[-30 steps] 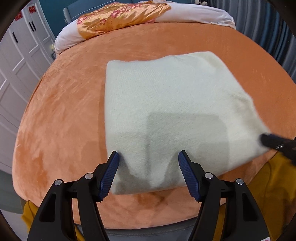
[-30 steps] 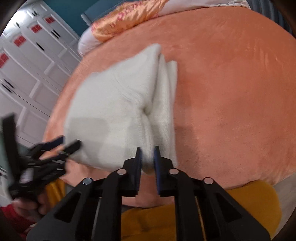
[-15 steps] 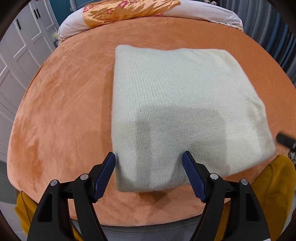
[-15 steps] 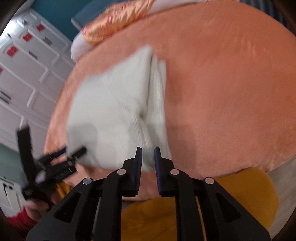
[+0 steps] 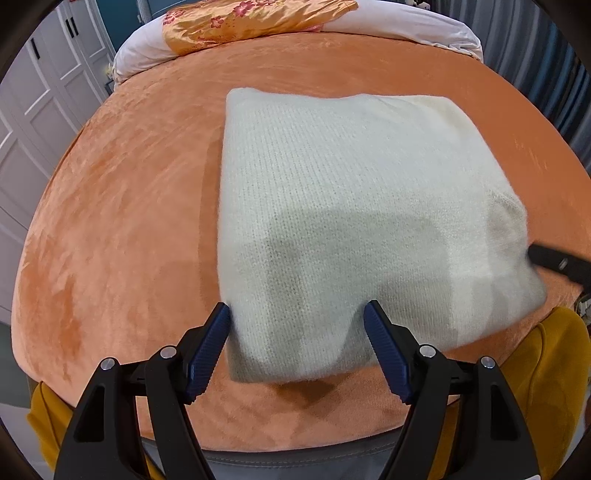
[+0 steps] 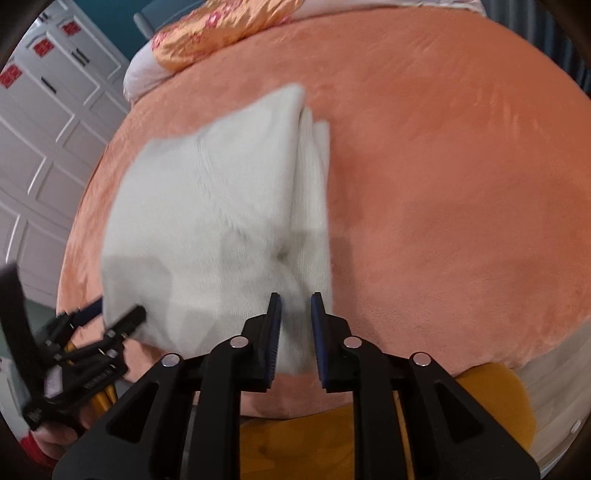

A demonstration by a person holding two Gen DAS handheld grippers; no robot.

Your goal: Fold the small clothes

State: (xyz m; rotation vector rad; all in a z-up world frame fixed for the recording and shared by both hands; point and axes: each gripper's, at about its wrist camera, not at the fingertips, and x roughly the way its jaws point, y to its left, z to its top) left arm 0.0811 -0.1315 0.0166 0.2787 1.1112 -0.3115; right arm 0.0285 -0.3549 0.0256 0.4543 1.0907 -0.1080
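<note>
A folded cream knit garment lies on the orange plush bed. My left gripper is open, its blue-padded fingers either side of the garment's near left corner. In the right wrist view the garment shows stacked folded layers along its right edge. My right gripper is slightly open at the garment's near right corner, with cloth between the pads. The left gripper shows at the lower left of that view; the right gripper's tip shows at the right edge of the left view.
An orange floral pillow and white bedding lie at the far end of the bed. White cabinet doors stand to the left. Mustard-yellow fabric hangs below the bed's near edge.
My right gripper's jaws have parted from nearly closed to a small gap at the garment's corner. The left gripper stays open at the near left corner. The garment lies flatter.
</note>
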